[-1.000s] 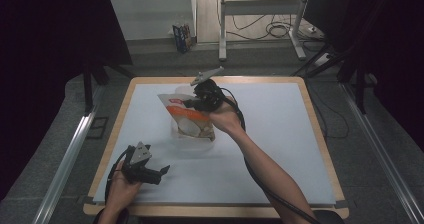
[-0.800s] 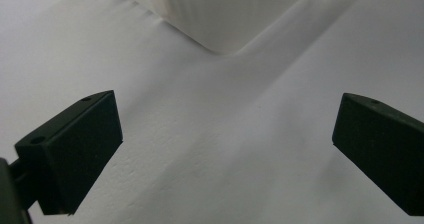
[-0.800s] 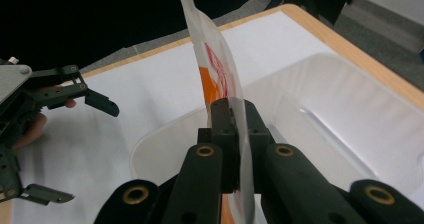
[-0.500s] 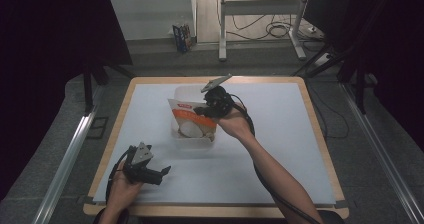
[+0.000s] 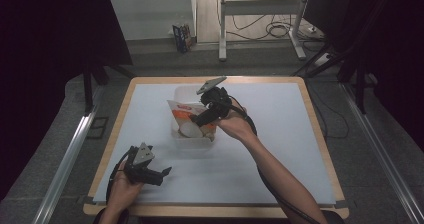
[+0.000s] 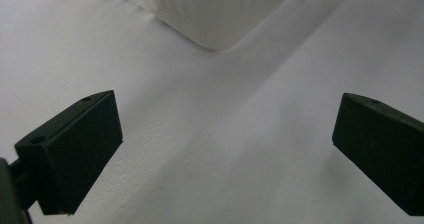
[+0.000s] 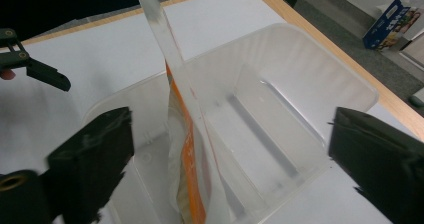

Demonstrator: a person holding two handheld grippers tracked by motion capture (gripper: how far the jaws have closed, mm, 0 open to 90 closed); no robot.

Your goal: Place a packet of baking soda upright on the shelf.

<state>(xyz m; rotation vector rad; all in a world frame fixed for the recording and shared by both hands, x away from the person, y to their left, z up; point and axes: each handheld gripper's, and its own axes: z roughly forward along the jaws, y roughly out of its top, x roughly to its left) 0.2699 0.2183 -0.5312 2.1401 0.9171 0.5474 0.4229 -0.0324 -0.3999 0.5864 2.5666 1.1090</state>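
In the high view, my right claw (image 5: 202,118) is hovering at the centre of the frame over a clear plastic bin (image 5: 181,91) on the white worktop (image 5: 280,149). An orange and white pouch (image 5: 186,120) is standing in the bin, leaning toward the frame's left. My left claw (image 5: 162,173) is waiting at lower left, well apart from the bin. Compared with a second ago, the pouch is sitting more upright and deeper in the bin, and my right hand has shifted toward the upper right.

In the left claw view, my jaws are spread wide over bare worktop, holding nothing; the bin's corner (image 6: 220,14) is showing at the top.

In the right claw view, my jaws are standing wide apart, gripping nothing, with the pouch (image 7: 187,149) upright between them, touching neither. I judge I am letting go; to do it well I should lift straight up, clear of the pouch's top edge, so it is not dragged over.
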